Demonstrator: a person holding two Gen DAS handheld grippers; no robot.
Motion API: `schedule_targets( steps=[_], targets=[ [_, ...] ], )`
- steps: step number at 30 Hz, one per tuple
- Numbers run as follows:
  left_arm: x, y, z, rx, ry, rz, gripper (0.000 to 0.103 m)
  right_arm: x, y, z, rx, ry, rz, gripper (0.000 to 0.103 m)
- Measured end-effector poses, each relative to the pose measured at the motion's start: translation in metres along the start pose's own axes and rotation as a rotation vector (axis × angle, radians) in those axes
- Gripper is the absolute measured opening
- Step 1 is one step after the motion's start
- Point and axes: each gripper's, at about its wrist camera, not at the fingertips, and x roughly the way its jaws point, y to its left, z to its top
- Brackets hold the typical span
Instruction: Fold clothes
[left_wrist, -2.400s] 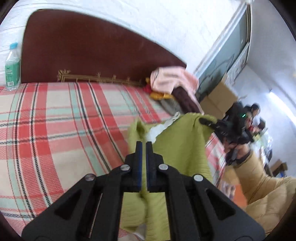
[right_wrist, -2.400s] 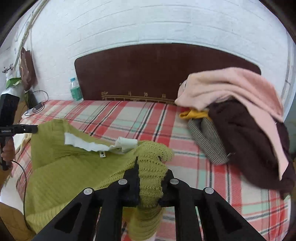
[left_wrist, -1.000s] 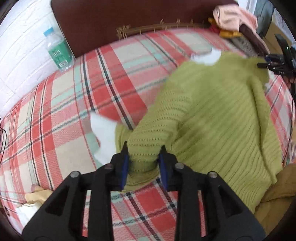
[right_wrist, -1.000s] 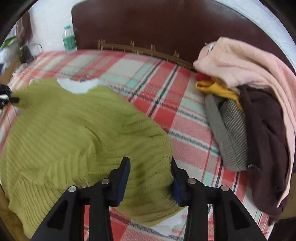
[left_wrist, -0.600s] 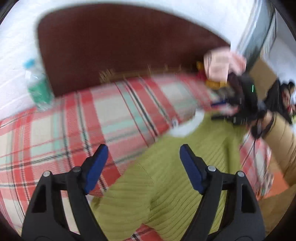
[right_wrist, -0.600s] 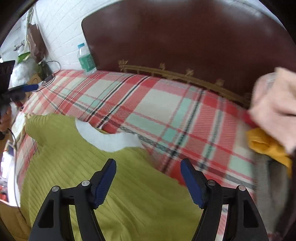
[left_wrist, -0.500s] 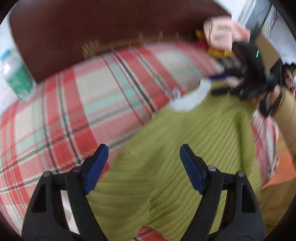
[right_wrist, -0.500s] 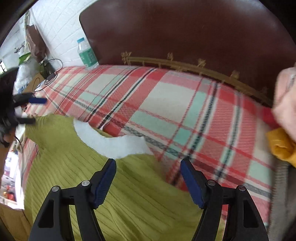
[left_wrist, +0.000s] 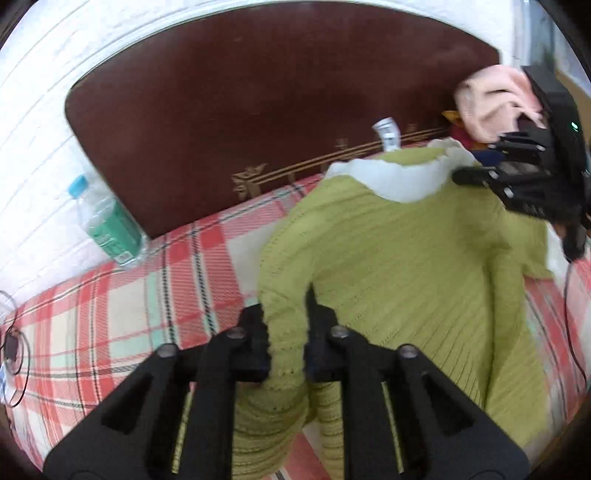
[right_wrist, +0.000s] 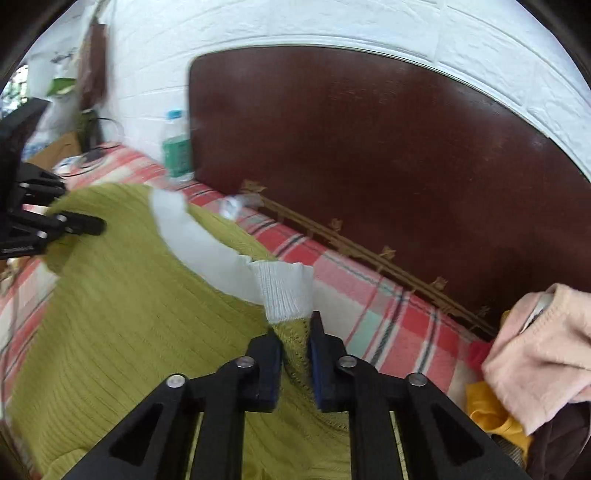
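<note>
The green sweater is ribbed knit cloth with a white knit collar. The blanket is woven plaid (matt), the headboard glossy dark wood, the bottle clear plastic.

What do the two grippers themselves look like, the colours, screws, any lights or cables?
Both are matte black plastic with triangular cut-outs and round silver screws. The left gripper shows yellowish strips inside its arms. The right gripper has blue pads. In the left view, the right gripper's black body carries a small green light and a thin black cable.
</note>
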Motion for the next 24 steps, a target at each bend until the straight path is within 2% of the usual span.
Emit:
schedule_targets(
  steps=[1,2,4,7,8,9,12,14,17,20,24],
  targets=[
    [0.009,-0.002,-0.002,0.004,0.016,0.05,0.049,0.01,0.0,-0.002,0.018,0.036,-0.023,0.037],
    [0.016,-0.005,-0.007,0.009,0.031,0.091,0.057,0.019,0.001,-0.003,0.036,0.071,-0.046,0.04],
    [0.023,-0.006,-0.019,-0.003,0.049,0.147,0.057,0.016,-0.004,-0.014,0.102,0.068,-0.032,0.04],
    [-0.006,0.017,-0.042,-0.149,0.006,0.027,0.059,-0.023,-0.005,-0.038,0.165,0.021,0.061,0.046],
    [-0.013,0.017,-0.056,-0.162,0.014,-0.011,0.063,-0.039,-0.002,-0.049,0.169,0.009,0.104,0.048],
    [-0.021,0.018,-0.07,-0.175,0.022,-0.05,0.066,-0.058,0.005,-0.062,0.154,0.0,0.141,0.055],
    [-0.045,0.019,-0.112,-0.213,0.046,-0.165,0.075,-0.098,0.043,-0.103,0.085,0.021,0.297,0.057],
    [-0.061,0.02,-0.14,-0.239,0.061,-0.243,0.076,-0.115,0.079,-0.129,0.016,0.052,0.351,0.057],
    [-0.082,0.019,-0.182,-0.28,0.095,-0.357,0.075,-0.128,0.14,-0.164,-0.079,0.093,0.385,0.057],
    [-0.077,0.007,-0.216,-0.341,0.199,-0.457,0.075,-0.129,0.181,-0.185,-0.112,0.102,0.379,0.057],
    [-0.078,-0.008,-0.242,-0.37,0.251,-0.495,0.076,-0.121,0.195,-0.189,-0.031,0.071,0.361,0.057]
  ],
)
